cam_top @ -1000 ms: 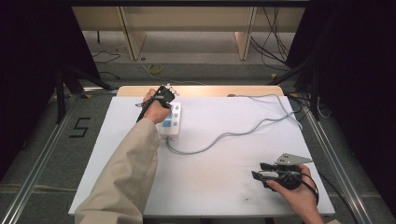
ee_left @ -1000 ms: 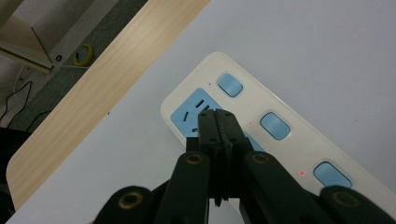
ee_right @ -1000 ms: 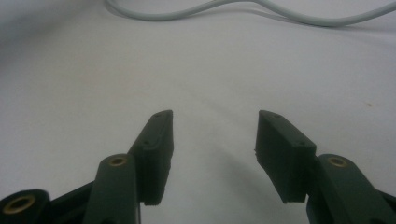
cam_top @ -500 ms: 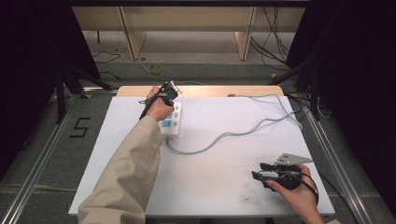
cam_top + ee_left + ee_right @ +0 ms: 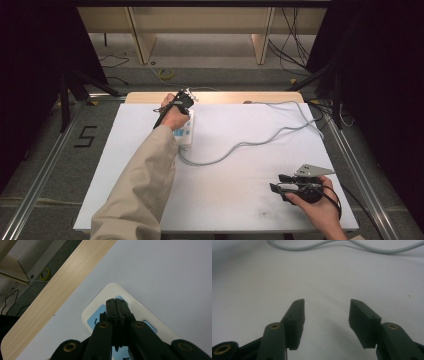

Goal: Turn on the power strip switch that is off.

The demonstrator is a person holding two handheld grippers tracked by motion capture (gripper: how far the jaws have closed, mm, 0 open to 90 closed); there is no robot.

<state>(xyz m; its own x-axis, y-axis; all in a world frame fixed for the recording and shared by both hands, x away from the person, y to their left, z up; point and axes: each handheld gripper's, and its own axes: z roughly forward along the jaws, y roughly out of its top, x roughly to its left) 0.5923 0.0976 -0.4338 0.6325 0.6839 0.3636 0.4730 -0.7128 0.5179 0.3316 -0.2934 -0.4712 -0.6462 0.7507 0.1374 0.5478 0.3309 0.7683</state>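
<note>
A white power strip [image 5: 186, 132] with blue switch panels lies near the table's far edge, left of centre. My left gripper [image 5: 186, 98] is above its far end, jaws shut with nothing between them. In the left gripper view the shut tips [image 5: 116, 304] press down on a blue panel of the power strip [image 5: 155, 322]. A grey cable [image 5: 250, 145] runs from the strip across the table to the far right. My right gripper [image 5: 278, 183] rests low at the near right, jaws open over bare white table [image 5: 324, 277], and the grey cable [image 5: 337, 246] passes far ahead of it.
The white table top [image 5: 240, 200] has a wooden strip [image 5: 225, 97] along its far edge. Metal frame rails [image 5: 360, 175] run along both sides. Beyond the far edge are a yellow tape roll [image 5: 165, 74] and cables on the floor.
My left gripper has shifted slightly over the far end of the power strip. The right gripper has stayed where it was.
</note>
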